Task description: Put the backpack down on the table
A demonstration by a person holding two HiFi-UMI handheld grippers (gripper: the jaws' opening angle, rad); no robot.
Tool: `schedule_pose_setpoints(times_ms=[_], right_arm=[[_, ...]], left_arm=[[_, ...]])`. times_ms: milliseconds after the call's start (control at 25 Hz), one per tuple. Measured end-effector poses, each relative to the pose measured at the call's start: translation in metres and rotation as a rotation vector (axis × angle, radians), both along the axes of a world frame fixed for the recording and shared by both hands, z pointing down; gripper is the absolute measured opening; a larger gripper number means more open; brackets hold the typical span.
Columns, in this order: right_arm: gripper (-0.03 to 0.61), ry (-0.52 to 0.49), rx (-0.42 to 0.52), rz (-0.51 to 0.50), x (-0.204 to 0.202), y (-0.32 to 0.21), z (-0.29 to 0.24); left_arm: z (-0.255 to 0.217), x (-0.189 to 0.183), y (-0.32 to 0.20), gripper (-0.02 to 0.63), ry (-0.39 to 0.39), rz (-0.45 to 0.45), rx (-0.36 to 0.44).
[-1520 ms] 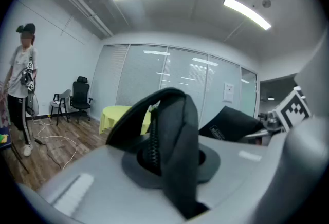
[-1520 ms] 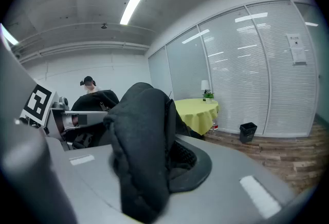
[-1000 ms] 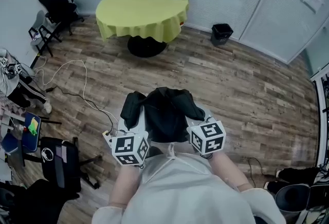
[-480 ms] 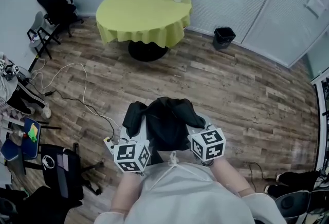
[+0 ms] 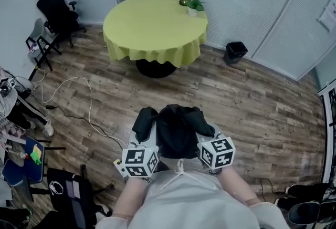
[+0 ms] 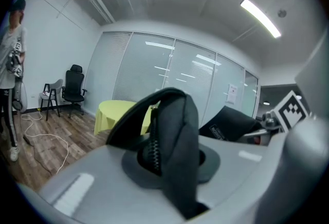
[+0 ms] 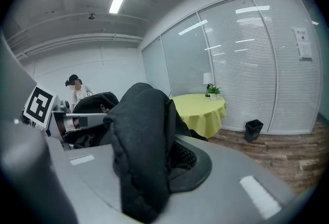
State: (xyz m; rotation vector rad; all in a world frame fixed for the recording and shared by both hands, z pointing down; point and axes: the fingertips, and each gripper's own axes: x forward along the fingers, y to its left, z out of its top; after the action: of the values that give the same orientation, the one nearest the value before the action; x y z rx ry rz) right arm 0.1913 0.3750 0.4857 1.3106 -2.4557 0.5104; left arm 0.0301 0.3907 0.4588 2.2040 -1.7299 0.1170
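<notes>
Backpack (image 5: pixel 176 131), well short of the far yellow table (image 5: pixel 152 23), hangs pinched in the closed fingers of left gripper (image 6: pixel 169 164) and right gripper (image 7: pixel 146 166); black fabric hides the fingertips.

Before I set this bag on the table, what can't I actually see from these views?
Lower part of the backpack: head view, hidden beneath its own top.
The table: left gripper view, partly behind the clamped strap.
Jaw tips of the left gripper and right gripper: head view, covered by the backpack.
</notes>
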Motion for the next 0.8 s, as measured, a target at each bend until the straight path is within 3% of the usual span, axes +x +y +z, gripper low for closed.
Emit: schedule_pose_setpoints(times_ms=[360,800], right_arm=[[0.029,-0.023,0.047,0.018,-0.117,-0.102,-0.029],[0.029,-0.031,0.011,-0.048,-0.198,-0.196,-0.016]], left_arm=[[-0.03,-0.118,-0.106,0.035,-0.017,0.032,0.046],[-0.017,-0.204,-0.183,0.035,0.004,-0.054,0.005]])
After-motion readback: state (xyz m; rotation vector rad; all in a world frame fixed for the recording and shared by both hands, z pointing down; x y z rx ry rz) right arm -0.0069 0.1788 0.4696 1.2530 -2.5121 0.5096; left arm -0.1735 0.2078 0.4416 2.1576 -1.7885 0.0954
